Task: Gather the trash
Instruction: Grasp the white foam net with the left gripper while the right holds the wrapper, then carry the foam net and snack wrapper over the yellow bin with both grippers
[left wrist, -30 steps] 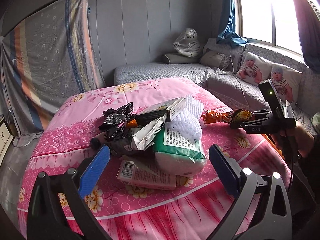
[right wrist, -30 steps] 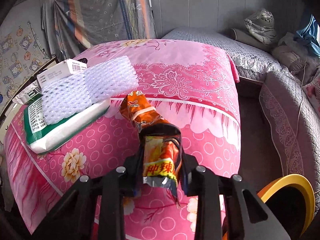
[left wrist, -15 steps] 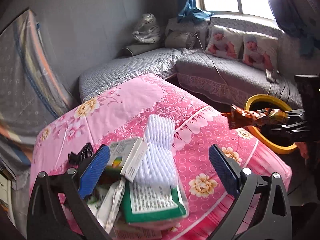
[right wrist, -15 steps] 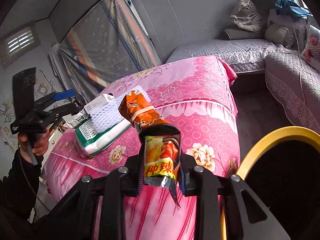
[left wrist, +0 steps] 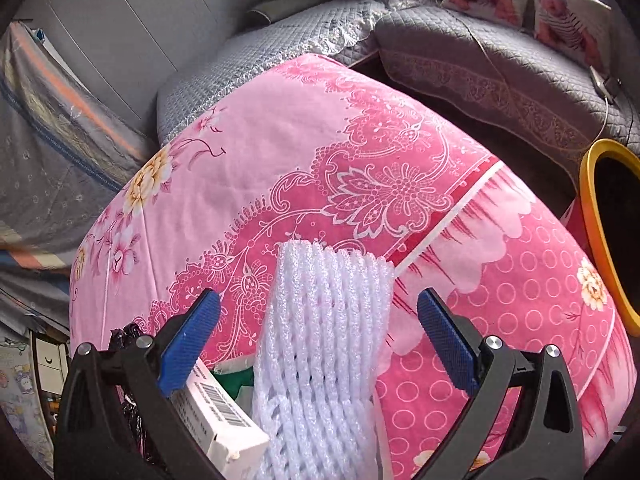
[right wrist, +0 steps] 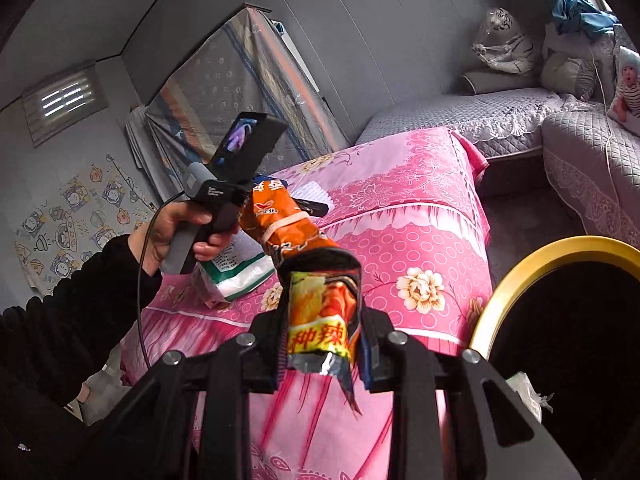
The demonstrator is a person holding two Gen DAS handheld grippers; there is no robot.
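Note:
My left gripper (left wrist: pixel 318 340) is open and tilted down over the trash pile on the pink floral table (left wrist: pixel 360 184). A white foam net (left wrist: pixel 324 344) lies between its blue pads without touching them. Beside the net lie a white barcoded box (left wrist: pixel 216 412), a green packet (left wrist: pixel 232 376) and a black plastic bag (left wrist: pixel 128 344). My right gripper (right wrist: pixel 320 344) is shut on an orange snack wrapper (right wrist: pixel 316 304), held in the air off the table's edge. A yellow-rimmed bin (right wrist: pixel 532 272) stands just right of it.
Grey quilted sofas (left wrist: pixel 480 56) with cushions run along the far wall and window side. The bin's yellow rim (left wrist: pixel 596 232) sits at the table's right corner. A hand and dark sleeve (right wrist: pixel 168 232) hold the left gripper's handle over the green packet (right wrist: pixel 236 272).
The left gripper swung across the table and tipped down, so the foam net now lies between its fingers. The right gripper carried the wrapper off the table and up beside the bin.

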